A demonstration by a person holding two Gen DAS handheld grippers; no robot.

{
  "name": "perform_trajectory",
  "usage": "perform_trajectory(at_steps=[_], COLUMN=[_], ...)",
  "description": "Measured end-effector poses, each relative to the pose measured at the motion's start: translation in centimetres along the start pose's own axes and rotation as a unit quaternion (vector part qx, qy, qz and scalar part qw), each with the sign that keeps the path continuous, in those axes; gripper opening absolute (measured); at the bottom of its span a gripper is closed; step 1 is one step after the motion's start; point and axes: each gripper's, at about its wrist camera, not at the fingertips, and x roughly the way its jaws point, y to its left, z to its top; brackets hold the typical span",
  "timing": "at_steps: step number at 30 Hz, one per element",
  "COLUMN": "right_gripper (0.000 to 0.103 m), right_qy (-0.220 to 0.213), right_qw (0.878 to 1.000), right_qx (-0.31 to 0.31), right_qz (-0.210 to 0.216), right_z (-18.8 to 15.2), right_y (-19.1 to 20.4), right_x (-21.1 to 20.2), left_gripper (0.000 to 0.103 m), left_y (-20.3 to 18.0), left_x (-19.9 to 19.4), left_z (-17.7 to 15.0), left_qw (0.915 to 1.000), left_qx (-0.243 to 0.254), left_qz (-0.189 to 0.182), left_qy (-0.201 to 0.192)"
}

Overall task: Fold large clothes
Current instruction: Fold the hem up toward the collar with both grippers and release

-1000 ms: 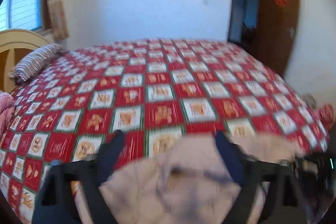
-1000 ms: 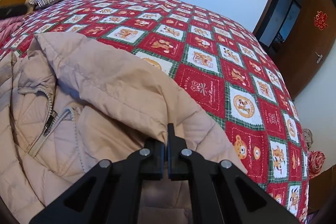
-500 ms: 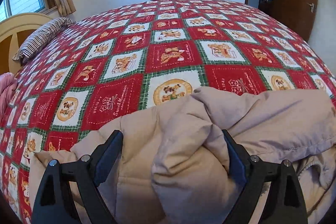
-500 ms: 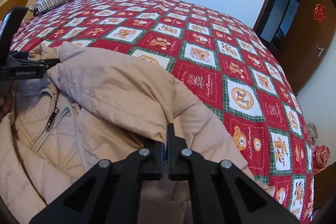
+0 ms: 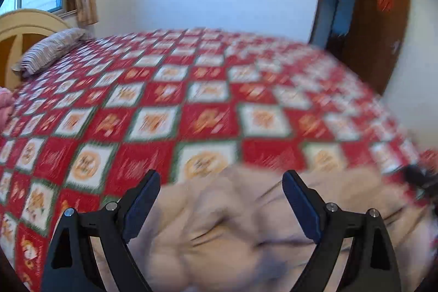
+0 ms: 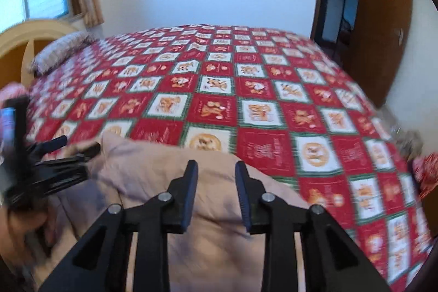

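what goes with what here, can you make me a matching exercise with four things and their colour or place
Things:
1. jacket
2. pillow
3. door
4. quilt

Descriptions:
A. striped, at the head of the bed
B. brown, standing open at the right
C. beige and puffy, on the near edge of the bed
D. red and white checks with small pictures

Pairs: 1-C, 2-A, 3-B, 4-D
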Motion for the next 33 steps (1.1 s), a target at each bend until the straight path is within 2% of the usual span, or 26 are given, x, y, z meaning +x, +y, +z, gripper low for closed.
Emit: perform_trajectory(at_steps=[2,4,8,11,18,26,33], right_gripper=[0.031,0.031,0.031,0.030,0.029,0.029,0.029], right_qy=[-0.004,0.003,0.034,0.044,0.049,0.054,0.055], right_qw=[1.000,1.000,0.999,0.998,0.998,0.998,0.998], right_qx=[0.016,0.015,0.032,0.038,0.037,0.015,0.010], right_qz=[0.013,0.015,0.004,0.012,0.017,-0.014,-0.021], right_z=[0.1,-0.3,-2.2,-3.8,-4.9,-5.3,-5.4], right_y=[0.0,0.2,-0.5,-1.3,-1.3,-0.4,-0.3], right_x=[1.6,3.3,5.4,6.3,6.9,7.8,7.8], left_gripper=[0.091,0.091,0.091,0.091,0.093,0.094,0.094], left_y=[-1.6,-2.8,-3.3,-3.0,-3.7,-3.8,-4.0], left_x=[0.4,2.2,6.0,6.1,6.4,7.0,7.2], left_z=[0.8,0.3,-3.0,-3.9,-4.7,-4.9,-5.1], left_qw=[0.9997,0.9988,0.9965,0.9972,0.9965,0.9956,0.9949], left_qx=[0.010,0.020,0.035,0.029,0.053,0.059,0.063], left_qz=[-0.021,-0.034,-0.006,-0.011,0.010,0.019,0.024], left_qy=[0.002,0.030,0.076,0.067,0.064,0.070,0.075])
